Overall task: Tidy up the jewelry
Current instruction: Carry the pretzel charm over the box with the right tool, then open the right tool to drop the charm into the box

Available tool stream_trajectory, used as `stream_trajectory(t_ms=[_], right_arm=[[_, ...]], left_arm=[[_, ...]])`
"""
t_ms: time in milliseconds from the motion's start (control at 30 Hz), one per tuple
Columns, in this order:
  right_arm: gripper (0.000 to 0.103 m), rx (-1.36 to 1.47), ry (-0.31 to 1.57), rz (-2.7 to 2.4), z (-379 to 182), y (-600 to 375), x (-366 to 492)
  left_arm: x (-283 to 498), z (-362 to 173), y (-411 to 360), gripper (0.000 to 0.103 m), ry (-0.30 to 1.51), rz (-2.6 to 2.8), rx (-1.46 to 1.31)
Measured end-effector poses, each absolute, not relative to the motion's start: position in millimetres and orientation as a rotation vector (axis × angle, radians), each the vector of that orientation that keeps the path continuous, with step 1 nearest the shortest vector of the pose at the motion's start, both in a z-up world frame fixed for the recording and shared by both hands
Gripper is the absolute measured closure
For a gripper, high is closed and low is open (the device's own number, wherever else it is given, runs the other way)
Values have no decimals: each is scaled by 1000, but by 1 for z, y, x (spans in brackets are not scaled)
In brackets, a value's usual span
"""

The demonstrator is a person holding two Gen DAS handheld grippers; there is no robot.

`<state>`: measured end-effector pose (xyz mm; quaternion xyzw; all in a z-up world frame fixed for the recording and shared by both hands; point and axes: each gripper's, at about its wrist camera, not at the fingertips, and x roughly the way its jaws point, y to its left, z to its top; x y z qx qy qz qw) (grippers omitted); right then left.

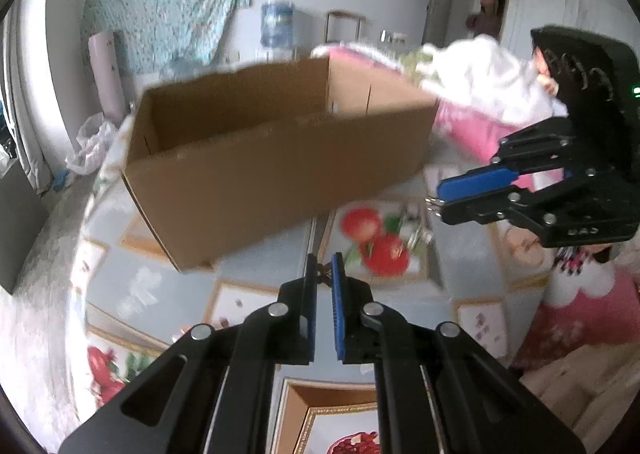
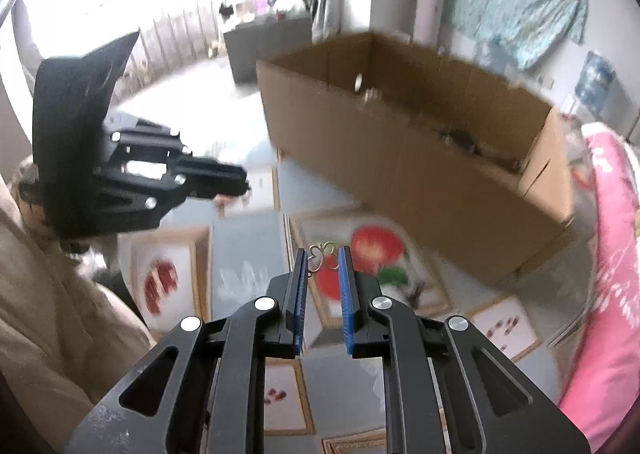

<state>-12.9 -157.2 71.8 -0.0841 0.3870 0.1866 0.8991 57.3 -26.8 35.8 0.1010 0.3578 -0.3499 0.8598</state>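
Both pairs of tongs hang above a table (image 1: 256,250) spread with a fruit-print cloth, each closed on a small piece of jewelry. The left tongs (image 1: 325,268) pinch a small dark item (image 1: 323,273) between their tips, too blurred to make out in detail. The right tongs (image 2: 323,260) clamp a thin gold wire ornament (image 2: 325,258) with curled loops, held between the blue pads (image 2: 345,286) near their tips. In the left wrist view the right tongs appear at the right side, with small metal loops showing at their tips. In the right wrist view the left tongs appear at the left, their fingers drawn together.

An open cardboard box (image 1: 276,157) stands on the table beyond both pairs of tongs, toward its far edge. Small things lie inside it on the bottom, too blurred to tell apart. A printed red fruit (image 2: 376,246) on the cloth lies below the right tongs, between them and the box. A pink cloth (image 2: 612,238) lies at the table's right edge, beside the box. A beige sleeve (image 2: 52,318) fills the lower left of the right wrist view.
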Motion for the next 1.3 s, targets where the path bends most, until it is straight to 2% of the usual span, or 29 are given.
stream_trajectory(t_ms=[167, 300, 500, 600, 800, 1100, 1167, 1233, 1300], right_arm=[[90, -181, 646, 413, 127, -167, 4], [90, -121, 642, 433, 147, -185, 54], [90, 88, 937, 454, 114, -212, 163], [90, 113, 1076, 432, 95, -209, 197], [90, 138, 1266, 400, 59, -198, 231], [88, 168, 1319, 370, 40, -201, 241], [87, 169, 1317, 368, 40, -201, 241], [87, 170, 1313, 364, 42, -204, 242], [87, 174, 1307, 357, 42, -207, 244]], left_arm=[[72, 100, -14, 97, 615, -804, 117], [112, 115, -22, 97, 613, -803, 125], [201, 87, -49, 97, 848, -699, 180], [237, 68, -58, 97, 995, -688, 156], [267, 41, -77, 96, 1115, -649, 214], [282, 28, -88, 96, 1180, -596, 228], [285, 26, -86, 93, 1193, -590, 216], [285, 27, -84, 84, 1197, -586, 204], [286, 28, -82, 83, 1193, -579, 198]])
